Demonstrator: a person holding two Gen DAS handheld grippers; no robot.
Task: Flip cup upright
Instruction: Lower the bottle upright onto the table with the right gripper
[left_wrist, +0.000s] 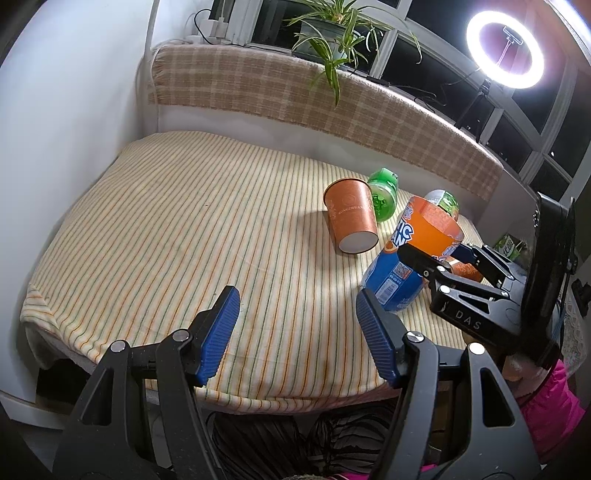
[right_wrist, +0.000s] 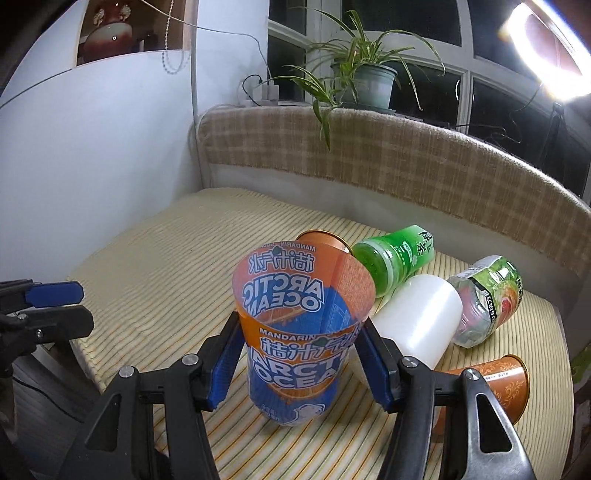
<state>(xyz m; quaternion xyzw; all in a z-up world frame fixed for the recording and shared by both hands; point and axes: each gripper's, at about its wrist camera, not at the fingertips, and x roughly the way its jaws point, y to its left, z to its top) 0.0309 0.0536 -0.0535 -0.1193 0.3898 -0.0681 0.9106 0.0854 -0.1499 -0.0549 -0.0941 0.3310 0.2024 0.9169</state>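
Observation:
An orange and blue Arctic Ocean cup (right_wrist: 295, 332) stands nearly upright on the striped cloth, mouth up, tilted slightly. My right gripper (right_wrist: 299, 354) is shut on the cup, one blue pad on each side. It shows in the left wrist view (left_wrist: 410, 251) at the right, held by the right gripper (left_wrist: 436, 266). My left gripper (left_wrist: 295, 332) is open and empty over the near edge of the table, left of the cup.
An orange paper cup (left_wrist: 351, 219) lies on its side mid-table, a green bottle (left_wrist: 384, 199) behind it. A white container (right_wrist: 417, 325), a crushed bottle (right_wrist: 487, 299) and another orange cup (right_wrist: 487, 387) lie right. A checked backrest (right_wrist: 369, 155) bounds the far side.

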